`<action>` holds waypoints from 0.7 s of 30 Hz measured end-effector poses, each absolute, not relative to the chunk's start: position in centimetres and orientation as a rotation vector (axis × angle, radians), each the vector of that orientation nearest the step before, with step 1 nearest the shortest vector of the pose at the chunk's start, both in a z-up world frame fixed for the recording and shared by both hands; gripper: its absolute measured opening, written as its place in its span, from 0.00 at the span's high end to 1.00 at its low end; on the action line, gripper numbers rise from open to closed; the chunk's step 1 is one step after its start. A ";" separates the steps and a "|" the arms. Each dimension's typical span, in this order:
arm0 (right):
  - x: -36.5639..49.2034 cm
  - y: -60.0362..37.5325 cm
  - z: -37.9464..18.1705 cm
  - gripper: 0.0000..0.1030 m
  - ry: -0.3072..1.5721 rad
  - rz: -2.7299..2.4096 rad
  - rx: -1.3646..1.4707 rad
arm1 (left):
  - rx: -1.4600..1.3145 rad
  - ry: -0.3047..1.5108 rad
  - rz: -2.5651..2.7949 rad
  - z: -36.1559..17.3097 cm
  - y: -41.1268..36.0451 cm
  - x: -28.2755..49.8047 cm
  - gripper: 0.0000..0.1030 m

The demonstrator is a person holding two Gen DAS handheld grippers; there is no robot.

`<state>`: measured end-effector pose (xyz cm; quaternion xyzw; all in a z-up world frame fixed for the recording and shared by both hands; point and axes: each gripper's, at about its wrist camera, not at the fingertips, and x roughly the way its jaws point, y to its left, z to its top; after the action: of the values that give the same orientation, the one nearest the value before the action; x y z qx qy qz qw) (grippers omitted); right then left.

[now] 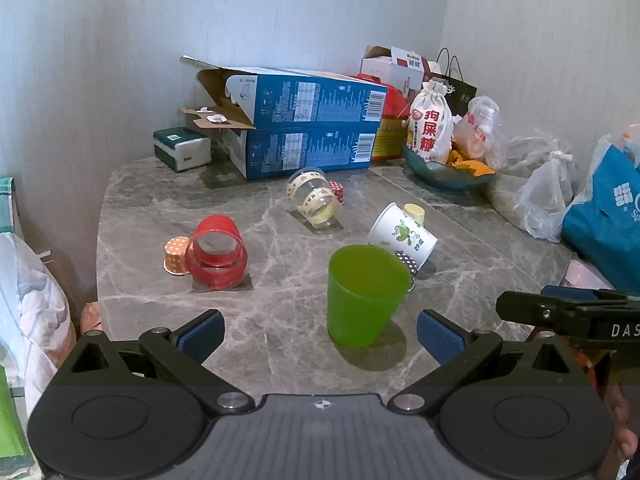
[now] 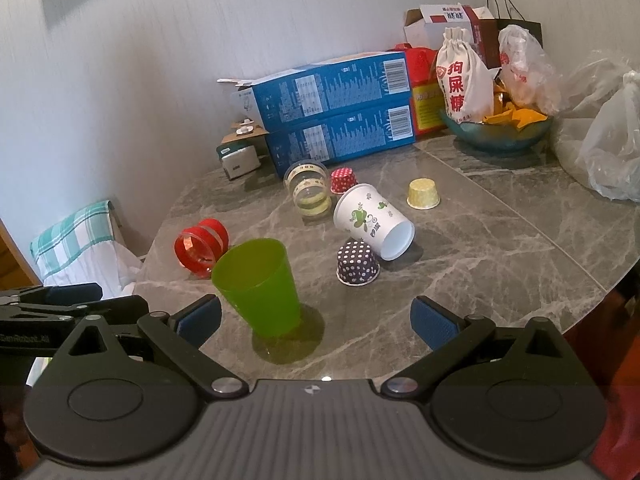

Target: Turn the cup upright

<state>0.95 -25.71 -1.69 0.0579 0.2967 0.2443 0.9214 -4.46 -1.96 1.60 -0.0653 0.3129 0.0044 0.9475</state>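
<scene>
A green plastic cup (image 1: 362,294) stands upright on the grey marble table (image 1: 280,320), just beyond my open, empty left gripper (image 1: 320,334). In the right wrist view the green cup (image 2: 260,286) stands ahead and left of my open, empty right gripper (image 2: 316,322). A white paper cup with a green print (image 2: 372,222) lies on its side, leaning on an upturned dark dotted paper cup (image 2: 357,262). A red clear cup (image 1: 218,254) and a clear banded cup (image 1: 314,200) also lie on their sides.
Two stacked blue boxes (image 1: 308,136) stand at the back by the wall. A teal bowl with a cloth bag (image 1: 432,132), plastic bags (image 1: 548,192) and a blue bag (image 1: 612,216) crowd the right. Small orange (image 1: 176,256), red (image 2: 343,180) and yellow (image 2: 423,194) paper cups stand upturned.
</scene>
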 end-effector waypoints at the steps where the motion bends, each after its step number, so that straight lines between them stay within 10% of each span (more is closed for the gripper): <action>1: 1.0 -25.7 -1.7 0.01 0.609 0.502 0.121 | -0.133 0.638 0.009 1.6 -2.0 -4.4 0.00; 21: 1.1 -25.1 -1.9 0.01 0.624 0.515 0.124 | -0.140 0.639 0.010 1.2 -2.2 -3.9 0.00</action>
<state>1.08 -25.09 -1.88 0.0600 0.3034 0.2504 0.9174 -3.93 -2.21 1.25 -0.0689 0.3139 0.0050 0.9469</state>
